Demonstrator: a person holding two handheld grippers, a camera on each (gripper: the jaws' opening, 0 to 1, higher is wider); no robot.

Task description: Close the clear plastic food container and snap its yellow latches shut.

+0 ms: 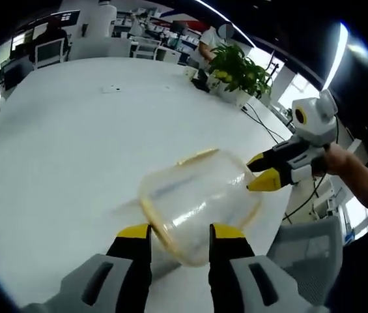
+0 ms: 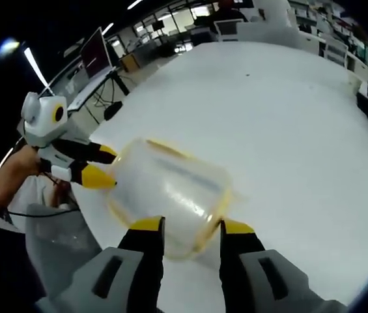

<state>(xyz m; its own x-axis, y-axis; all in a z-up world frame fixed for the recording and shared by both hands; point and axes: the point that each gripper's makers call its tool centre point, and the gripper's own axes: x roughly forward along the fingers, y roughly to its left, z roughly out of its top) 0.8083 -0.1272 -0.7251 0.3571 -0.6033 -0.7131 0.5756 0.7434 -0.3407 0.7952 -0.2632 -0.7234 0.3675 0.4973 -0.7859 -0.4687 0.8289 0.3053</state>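
Left gripper view: clear container (image 1: 200, 199), yellow-rimmed, centre frame above white worktop (image 1: 73, 143); our left gripper (image 1: 180, 235) jaws apart, flanking its near end; right gripper (image 1: 265, 171) at its right edge, grip unclear.

Right gripper view: container (image 2: 170, 195) centre; right gripper (image 2: 190, 228) jaws straddling it, clamp uncertain; left gripper (image 2: 99, 166) at left.

We judge latches not yet snapped.

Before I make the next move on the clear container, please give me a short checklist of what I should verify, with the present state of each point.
1. Left gripper at the clear container: ok, its jaws flank the near rim.
2. Right gripper at the container: ok, its jaws flank the opposite end.
3. Firm grip by either: cannot tell, picture is blurred.
4. Container resting flat on the white table: not ok, it looks tilted and lifted.
5. Lid fully seated: cannot tell.
6. Yellow latches snapped: cannot tell.
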